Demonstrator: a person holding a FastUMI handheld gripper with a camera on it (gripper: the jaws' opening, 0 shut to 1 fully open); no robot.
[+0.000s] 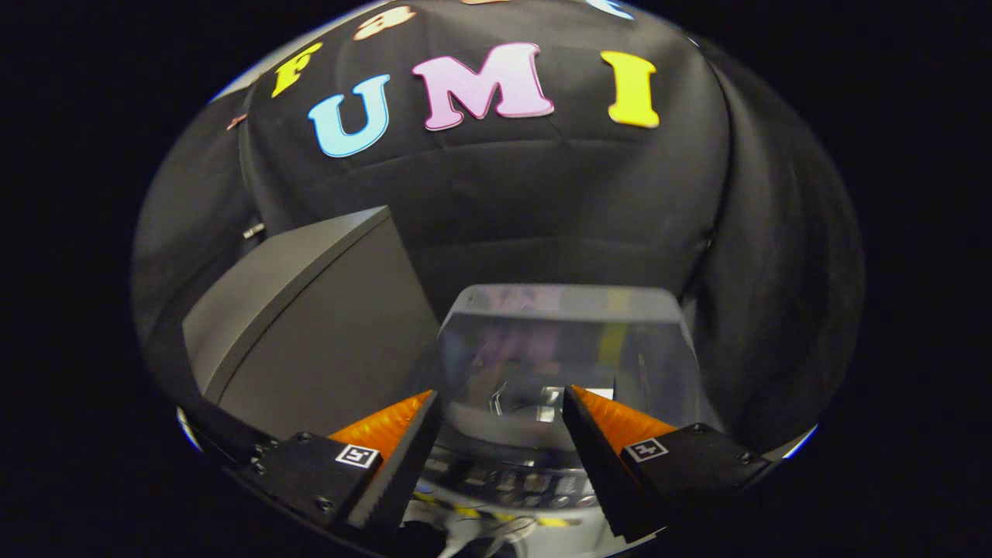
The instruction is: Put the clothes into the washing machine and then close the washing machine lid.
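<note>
Gripper (502,403) spread wide, nothing between its orange-faced fingers (387,426). Washing machine (535,480) sits just ahead and below them — a row of buttons (519,484) shows in the gap between the fingers. The glass lid (566,341) stands raised beyond the fingertips, tilted back toward the black cloth wall (542,209). A grey box (310,325) stands just beside the lid, on the left finger's side. Clothes — cannot tell where.

Washing machine lid (566,349) glossy, see-through; grey box (310,325) matt, smooth; gripper (502,407) fingers ridged.
</note>
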